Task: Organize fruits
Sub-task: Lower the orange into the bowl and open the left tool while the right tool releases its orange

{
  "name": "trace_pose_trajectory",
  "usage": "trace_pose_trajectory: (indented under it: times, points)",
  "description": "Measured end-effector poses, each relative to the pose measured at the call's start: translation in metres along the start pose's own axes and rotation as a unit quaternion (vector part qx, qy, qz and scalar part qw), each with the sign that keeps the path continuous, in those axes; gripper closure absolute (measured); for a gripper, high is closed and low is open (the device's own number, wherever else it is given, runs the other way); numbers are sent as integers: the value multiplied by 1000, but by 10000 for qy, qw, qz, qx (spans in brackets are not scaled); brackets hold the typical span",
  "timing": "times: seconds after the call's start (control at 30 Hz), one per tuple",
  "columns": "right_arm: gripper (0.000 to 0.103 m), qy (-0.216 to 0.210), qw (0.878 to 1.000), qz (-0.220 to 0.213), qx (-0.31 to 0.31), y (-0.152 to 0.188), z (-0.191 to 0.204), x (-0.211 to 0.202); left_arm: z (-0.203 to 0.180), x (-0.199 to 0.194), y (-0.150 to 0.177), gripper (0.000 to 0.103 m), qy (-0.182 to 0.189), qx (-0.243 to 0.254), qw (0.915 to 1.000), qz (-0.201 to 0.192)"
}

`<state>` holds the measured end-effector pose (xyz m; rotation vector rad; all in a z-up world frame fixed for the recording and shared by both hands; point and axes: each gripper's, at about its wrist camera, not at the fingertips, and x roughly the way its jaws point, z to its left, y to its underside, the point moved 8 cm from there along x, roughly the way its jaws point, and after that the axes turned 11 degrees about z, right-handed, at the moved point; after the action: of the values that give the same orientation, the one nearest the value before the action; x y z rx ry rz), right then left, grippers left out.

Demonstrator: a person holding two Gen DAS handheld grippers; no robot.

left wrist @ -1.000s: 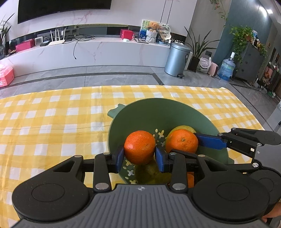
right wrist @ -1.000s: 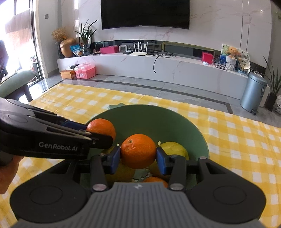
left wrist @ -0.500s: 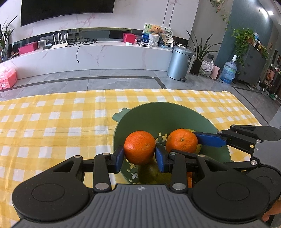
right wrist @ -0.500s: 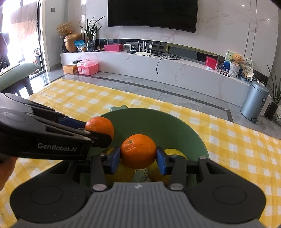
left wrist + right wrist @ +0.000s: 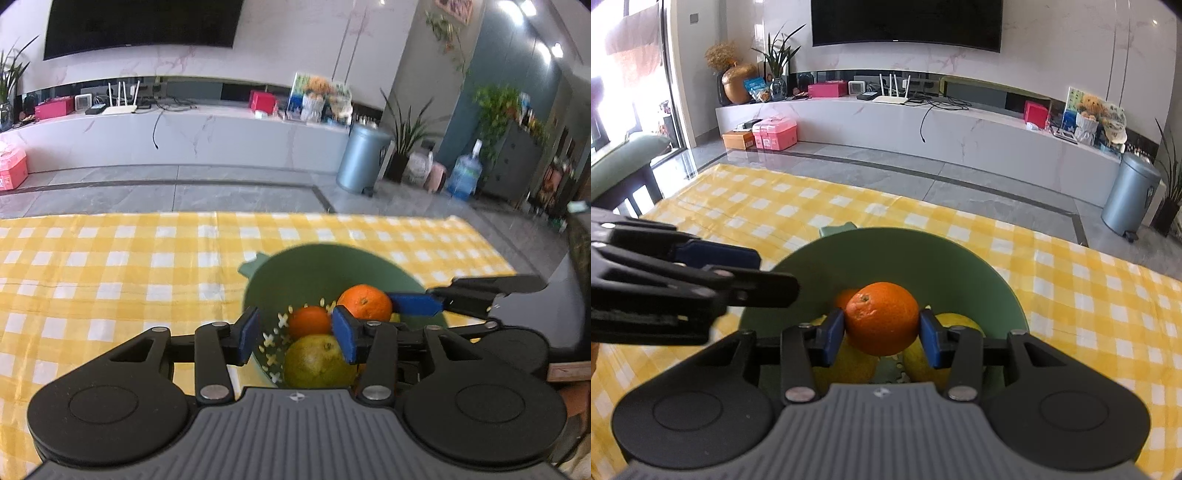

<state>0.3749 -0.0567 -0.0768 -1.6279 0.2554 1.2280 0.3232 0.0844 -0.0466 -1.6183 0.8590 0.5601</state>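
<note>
Step in hand: dropping fruit into green bowl, frame centre, on bench.
Left gripper: fingers opening, empty; its orange lay in bowl.
Right gripper: fingers gripped second orange over bowl.
Next, likely: lower, release.

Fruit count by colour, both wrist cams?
Orange: 2, the held orange in the right gripper and the loose orange in the green bowl
Yellow-green: 2, the left yellow fruit and the right yellow fruit
Total: 4 visible; more may be hidden underneath.
</note>
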Motion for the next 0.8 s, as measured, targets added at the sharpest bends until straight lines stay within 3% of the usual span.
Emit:
trace_pose_trajectory:
  times: [0.13,0.33,0.47,0.8]
  points:
    - [62,-134,9997,53,185,-9,2,2,18,-9,-5,50,18,-373,9992,-104]
    - [62,-78,9988,254,403,-23,4,20,42,-1,4,50,-94,-675,9976,94]
    - [62,-360,9947,532,799,-26,5,39,54,4,10,50,-159,-842,9961,211]
    - [62,-376,9968,450,548,-37,23,50,62,5,21,50,-339,-906,9947,354]
